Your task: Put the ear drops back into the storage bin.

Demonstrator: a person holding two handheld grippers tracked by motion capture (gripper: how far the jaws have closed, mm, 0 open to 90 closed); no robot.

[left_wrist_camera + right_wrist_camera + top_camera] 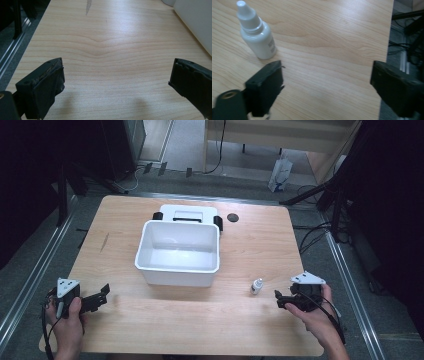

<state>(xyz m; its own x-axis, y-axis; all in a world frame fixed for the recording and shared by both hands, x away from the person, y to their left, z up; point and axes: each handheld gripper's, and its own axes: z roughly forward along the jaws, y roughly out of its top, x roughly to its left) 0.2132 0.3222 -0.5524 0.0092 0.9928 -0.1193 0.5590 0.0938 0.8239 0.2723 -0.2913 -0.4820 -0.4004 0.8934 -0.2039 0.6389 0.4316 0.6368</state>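
My right tool (281, 299), jaws wide and empty, sits just beside the upright bottle (256, 285) near the desk's (200, 330) front right edge, nothing gripped yet; my left tool (101, 296) waits wide at front left.

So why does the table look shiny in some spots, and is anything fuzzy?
High view: overhead light glares pale on the table near the front edge and inside the white bin. Left gripper view: a bright sheen runs across the wood ahead of the sharp fingers. Right gripper view: the little white bottle is crisp; the near fingers look slightly soft.
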